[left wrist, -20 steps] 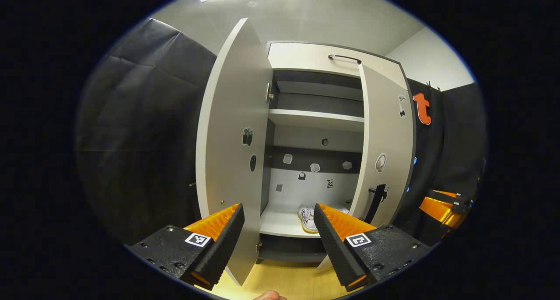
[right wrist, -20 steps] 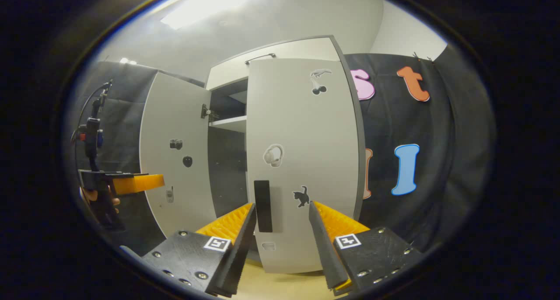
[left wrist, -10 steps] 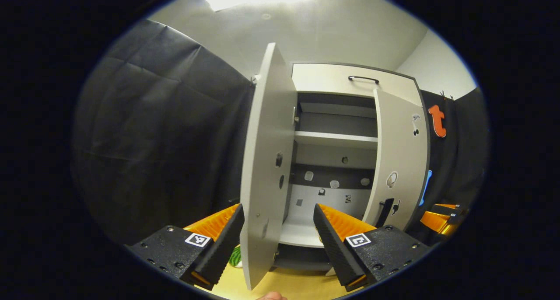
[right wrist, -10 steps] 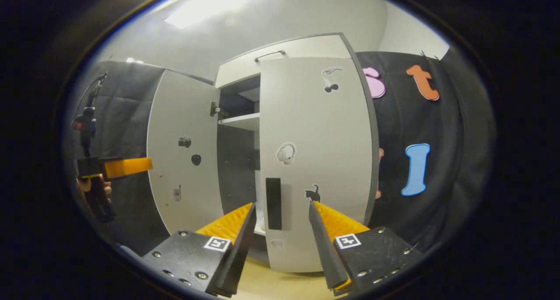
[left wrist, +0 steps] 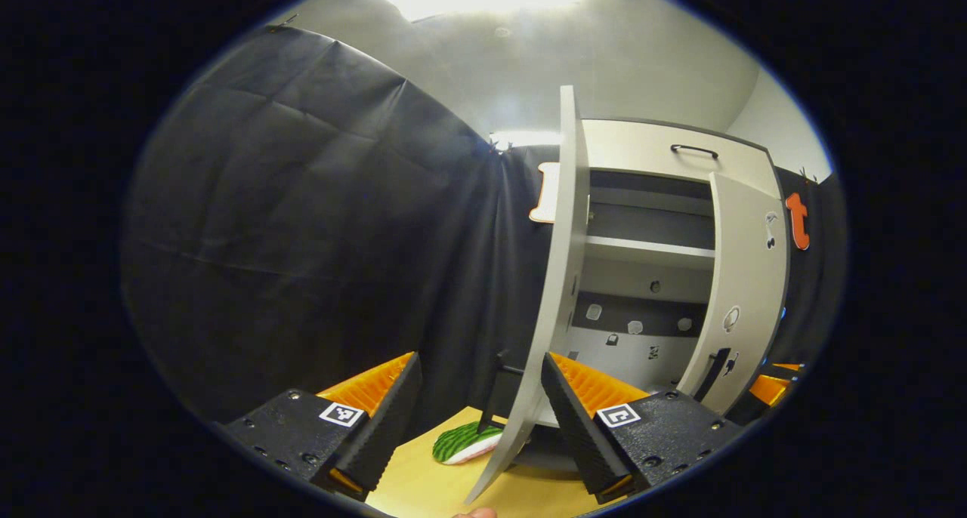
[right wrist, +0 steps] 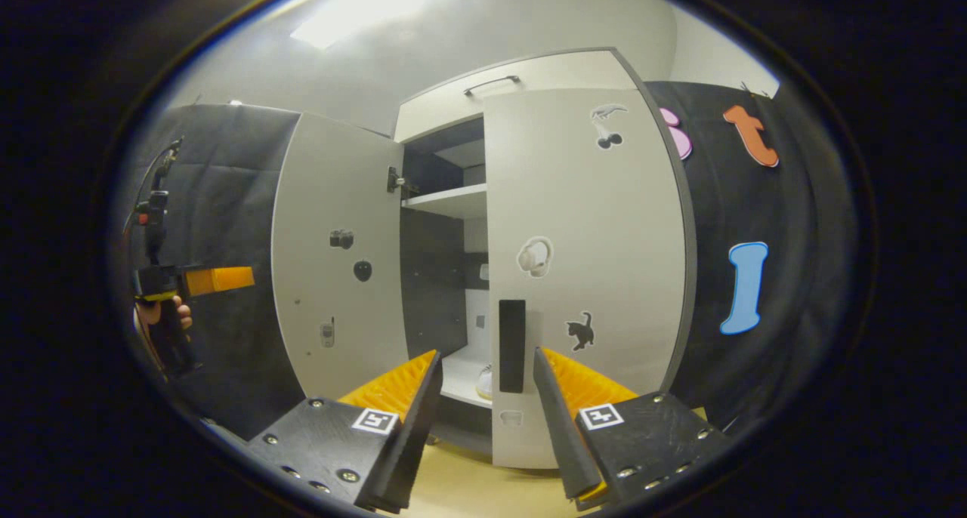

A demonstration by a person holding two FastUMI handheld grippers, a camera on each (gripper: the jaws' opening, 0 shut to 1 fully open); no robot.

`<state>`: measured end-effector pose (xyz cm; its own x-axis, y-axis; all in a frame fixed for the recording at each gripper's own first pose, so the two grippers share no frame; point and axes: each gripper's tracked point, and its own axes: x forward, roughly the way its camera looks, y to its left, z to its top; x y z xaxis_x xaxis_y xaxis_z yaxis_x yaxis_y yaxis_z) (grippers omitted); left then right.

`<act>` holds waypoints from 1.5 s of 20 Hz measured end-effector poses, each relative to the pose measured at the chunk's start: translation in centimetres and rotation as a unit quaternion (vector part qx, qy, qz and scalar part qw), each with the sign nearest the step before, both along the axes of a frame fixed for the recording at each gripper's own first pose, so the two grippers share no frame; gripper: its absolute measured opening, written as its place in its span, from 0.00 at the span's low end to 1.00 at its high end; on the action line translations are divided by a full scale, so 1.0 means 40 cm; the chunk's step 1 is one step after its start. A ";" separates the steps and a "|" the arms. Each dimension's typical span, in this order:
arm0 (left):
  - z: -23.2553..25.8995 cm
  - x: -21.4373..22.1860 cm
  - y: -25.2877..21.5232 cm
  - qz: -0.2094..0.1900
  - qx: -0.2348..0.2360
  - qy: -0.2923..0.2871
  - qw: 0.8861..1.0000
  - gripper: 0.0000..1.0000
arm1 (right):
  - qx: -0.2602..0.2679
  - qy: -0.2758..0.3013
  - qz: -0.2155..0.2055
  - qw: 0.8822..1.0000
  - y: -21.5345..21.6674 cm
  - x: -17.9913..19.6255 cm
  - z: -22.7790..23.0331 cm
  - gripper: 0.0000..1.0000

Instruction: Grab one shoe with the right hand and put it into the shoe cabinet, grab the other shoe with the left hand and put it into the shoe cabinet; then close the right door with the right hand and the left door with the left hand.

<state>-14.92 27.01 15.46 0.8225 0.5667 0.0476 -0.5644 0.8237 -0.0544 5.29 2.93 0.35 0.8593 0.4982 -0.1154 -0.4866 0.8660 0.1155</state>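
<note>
The shoe cabinet [left wrist: 642,144] stands with both doors ajar. In the left gripper view the left door [left wrist: 560,276] shows edge-on just right of my open left gripper [left wrist: 480,359], with its dark handle [left wrist: 495,386] on the outer face. The right door [right wrist: 582,276] is swung mostly to in the right gripper view. Its black handle [right wrist: 511,346] shows between the fingers of my open right gripper [right wrist: 486,352], which holds nothing. One pale shoe [right wrist: 486,382] lies on the bottom shelf [right wrist: 461,371]. The left gripper [right wrist: 215,279] also appears at far left, held by a hand [right wrist: 160,312].
A green striped object [left wrist: 462,442] lies on the wooden floor [left wrist: 423,484] by the left door's foot. Black cloth walls close in on both sides of the cabinet. An upper shelf [left wrist: 650,248] crosses the cabinet inside. The right gripper [left wrist: 769,386] shows at far right beyond the right door [left wrist: 744,291].
My left gripper has swung left round the left door, which now shows edge-on instead of its inner face. The right gripper view has shifted left, bringing the shoe into sight.
</note>
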 end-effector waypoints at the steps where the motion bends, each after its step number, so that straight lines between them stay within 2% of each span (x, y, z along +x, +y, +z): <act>1: -0.011 0.007 0.014 0.002 -0.002 0.005 1.000 0.92 | -0.002 0.001 -0.003 1.000 0.000 0.000 -0.003 0.72; 2: -0.021 0.015 0.025 0.002 -0.004 0.011 1.000 0.96 | -0.004 0.001 -0.007 1.000 -0.001 0.002 -0.005 0.72; 3: -0.032 0.023 0.034 0.001 -0.006 0.015 1.000 0.93 | -0.005 0.002 -0.012 1.000 -0.003 0.003 -0.007 0.72; 5: -0.050 0.046 0.055 -0.002 -0.010 0.023 1.000 0.93 | -0.008 0.007 -0.020 1.000 -0.007 0.009 -0.016 0.72; 6: -0.060 0.051 0.062 -0.005 -0.011 0.029 1.000 1.00 | -0.009 0.009 -0.024 1.000 -0.010 0.013 -0.019 0.72; 10: -0.095 0.075 0.088 -0.007 -0.004 0.049 0.999 0.93 | -0.019 0.014 -0.034 0.999 -0.017 0.020 -0.031 0.72; 11: -0.100 0.078 0.087 -0.009 0.000 0.054 0.998 1.00 | -0.023 0.013 -0.036 0.999 -0.022 0.021 -0.035 0.72; 12: -0.103 0.076 0.085 -0.014 0.003 0.057 0.998 0.92 | -0.028 0.010 -0.040 0.999 -0.029 0.023 -0.036 0.72; 13: -0.099 0.075 0.083 -0.018 0.005 0.053 0.998 0.92 | -0.032 0.009 -0.044 0.998 -0.035 0.026 -0.040 0.72; 14: -0.101 0.077 0.078 -0.026 0.003 0.056 0.998 0.95 | -0.032 0.009 -0.046 0.998 -0.040 0.026 -0.041 0.72; 15: -0.100 0.074 0.066 -0.035 0.003 0.056 0.998 0.95 | -0.029 0.010 -0.048 0.998 -0.042 0.025 -0.043 0.67; 16: -0.096 0.079 0.064 -0.048 0.004 0.056 0.997 0.94 | -0.025 0.012 -0.049 0.998 -0.043 0.027 -0.043 0.72; 22: -0.083 0.072 -0.019 -0.121 -0.008 0.058 0.991 0.93 | -0.013 0.016 -0.053 0.998 -0.045 0.029 -0.041 0.72; 25: -0.098 0.134 -0.100 -0.154 0.012 0.067 0.986 0.90 | -0.016 0.015 -0.057 0.998 -0.053 0.023 -0.039 0.72; 26: -0.102 0.149 -0.128 -0.166 0.012 0.067 0.984 0.93 | -0.017 0.016 -0.059 0.998 -0.058 0.021 -0.038 0.72; 27: -0.106 0.164 -0.154 -0.177 0.010 0.066 0.982 0.88 | -0.018 0.016 -0.061 0.998 -0.064 0.020 -0.038 0.72; 28: -0.109 0.181 -0.178 -0.188 0.007 0.065 0.980 0.93 | -0.019 0.015 -0.064 0.998 -0.072 0.019 -0.035 0.72; 29: -0.112 0.197 -0.198 -0.197 0.005 0.064 0.978 0.93 | -0.020 0.013 -0.068 0.997 -0.081 0.019 -0.031 0.67; 30: -0.115 0.214 -0.212 -0.205 0.006 0.064 0.977 0.93 | -0.022 0.012 -0.073 0.997 -0.092 0.020 -0.028 0.67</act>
